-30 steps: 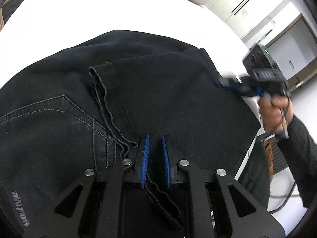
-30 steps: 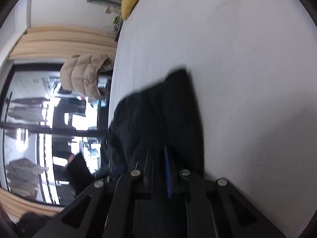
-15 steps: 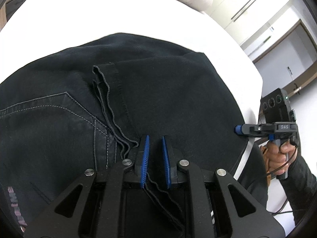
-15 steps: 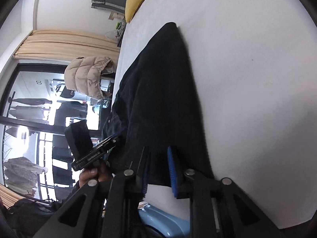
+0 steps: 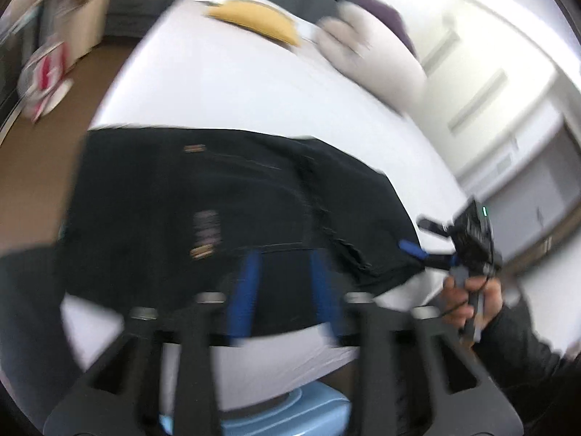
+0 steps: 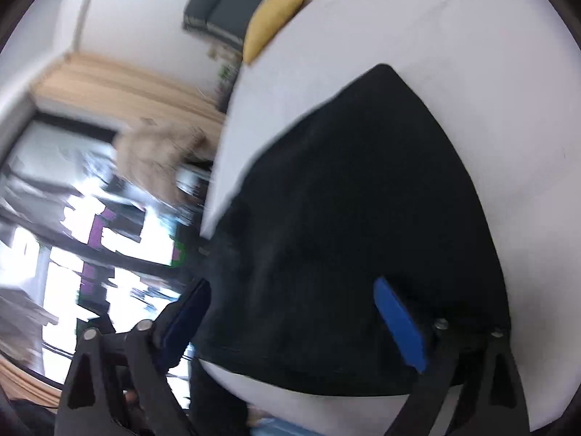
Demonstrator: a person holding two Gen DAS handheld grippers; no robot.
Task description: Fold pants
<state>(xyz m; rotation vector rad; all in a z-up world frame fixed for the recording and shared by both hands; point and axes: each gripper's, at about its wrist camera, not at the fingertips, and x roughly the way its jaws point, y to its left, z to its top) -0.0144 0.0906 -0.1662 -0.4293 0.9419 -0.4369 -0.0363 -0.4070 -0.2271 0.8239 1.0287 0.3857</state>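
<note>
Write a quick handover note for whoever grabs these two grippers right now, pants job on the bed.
Left hand-held gripper: jaws opening, nothing between the pads, held above the near edge of the pants.
Right hand-held gripper: jaws opening wide, no cloth pinched, over the pants' near end.
Pants: black, lying as a folded bundle on the white bed, near its front edge.
Done: a fold is in place and both grippers are free of the cloth.
Left: check the bundle is neat; probably one more fold or a smoothing pass. Frames are blurred, so look before regrasping.

Folded black pants (image 5: 225, 210) lie on a white-sheeted bed (image 5: 232, 83), a yellow pillow (image 5: 254, 21) at its far end.
</note>
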